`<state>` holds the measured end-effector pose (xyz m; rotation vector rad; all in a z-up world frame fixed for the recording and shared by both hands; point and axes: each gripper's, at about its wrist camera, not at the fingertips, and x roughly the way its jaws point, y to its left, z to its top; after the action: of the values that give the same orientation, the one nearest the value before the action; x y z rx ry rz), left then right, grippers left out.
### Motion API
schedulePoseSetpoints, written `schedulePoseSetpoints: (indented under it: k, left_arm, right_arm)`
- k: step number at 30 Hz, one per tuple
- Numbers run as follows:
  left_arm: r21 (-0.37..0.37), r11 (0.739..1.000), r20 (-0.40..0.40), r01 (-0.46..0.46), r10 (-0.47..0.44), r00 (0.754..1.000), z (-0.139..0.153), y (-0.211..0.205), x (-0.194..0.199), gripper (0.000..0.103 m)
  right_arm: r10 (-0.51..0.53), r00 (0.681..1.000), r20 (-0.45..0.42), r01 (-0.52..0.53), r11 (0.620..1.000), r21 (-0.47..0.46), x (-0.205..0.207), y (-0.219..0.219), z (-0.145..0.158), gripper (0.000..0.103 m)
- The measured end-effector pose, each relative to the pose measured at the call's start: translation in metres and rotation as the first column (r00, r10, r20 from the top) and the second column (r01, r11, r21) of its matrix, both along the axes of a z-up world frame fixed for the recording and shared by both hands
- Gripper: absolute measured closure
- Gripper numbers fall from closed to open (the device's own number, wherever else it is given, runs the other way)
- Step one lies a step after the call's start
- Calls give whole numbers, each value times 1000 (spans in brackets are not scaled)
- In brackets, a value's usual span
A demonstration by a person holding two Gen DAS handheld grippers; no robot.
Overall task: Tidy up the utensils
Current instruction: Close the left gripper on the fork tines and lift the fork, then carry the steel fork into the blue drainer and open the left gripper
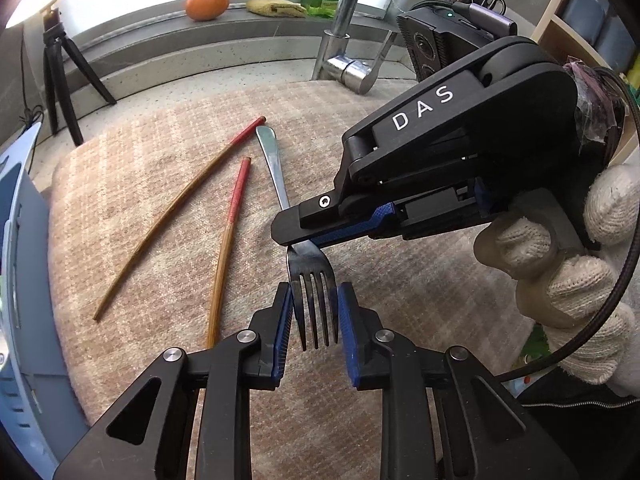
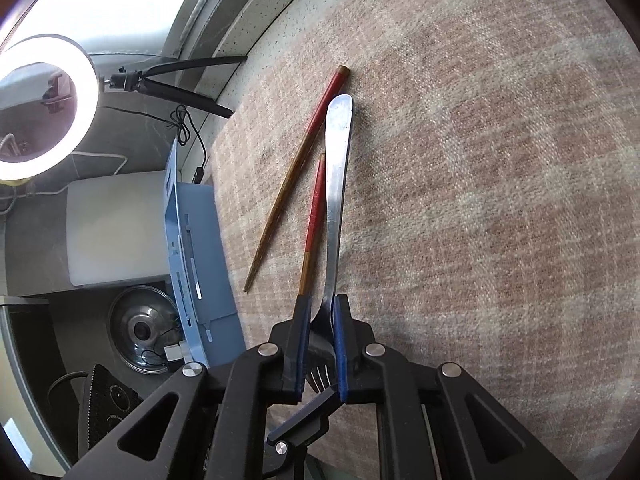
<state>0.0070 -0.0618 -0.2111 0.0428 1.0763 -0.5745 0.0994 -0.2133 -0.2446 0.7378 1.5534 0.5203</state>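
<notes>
1. Across the counter, a checked beige-and-tan mat (image 1: 168,184) takes up most of both views and serves as the landmark; everything the task concerns lies on or above it
2. Off the mat's left edge stands a pale blue slotted holder (image 2: 200,248), upright; at the mat's far edge rise a chrome tap (image 1: 344,32) and a black tripod (image 1: 60,80), with an orange fruit (image 1: 207,4) on the ledge behind
3. Over the mat's right side, the right gripper (image 1: 290,236), held in a white knitted glove (image 1: 580,280), has its jaws pressed against the neck of the fork (image 1: 308,268)
4. Above the mat's near edge, the left gripper (image 1: 314,316) has its blue pads (image 1: 346,320) spread to either side of the tines, close beside them; firm contact cannot be told
5. That fork has its handle reaching toward the mat's far edge and its tines pointing at the near edge; whether the handle rests on the cloth is unclear
6. Left of the fork on the mat lie two wooden chopsticks (image 1: 234,232) with red tops, apart from each other
</notes>
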Motion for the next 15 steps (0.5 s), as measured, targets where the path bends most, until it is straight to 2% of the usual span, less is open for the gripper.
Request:
schedulePoseSetpoints:
  k: [9,15]
  left_arm:
    - [-13,1000,24,11,-11,1000,15,13,-5,82]
    - [-16,1000,61,-21,21,998,34,35,-11,82]
  right_arm:
    - [-26,1000,13,25,999,21,-6,-6,13,93]
    - [-3,999,53,1,999,37,-3,11,33,93]
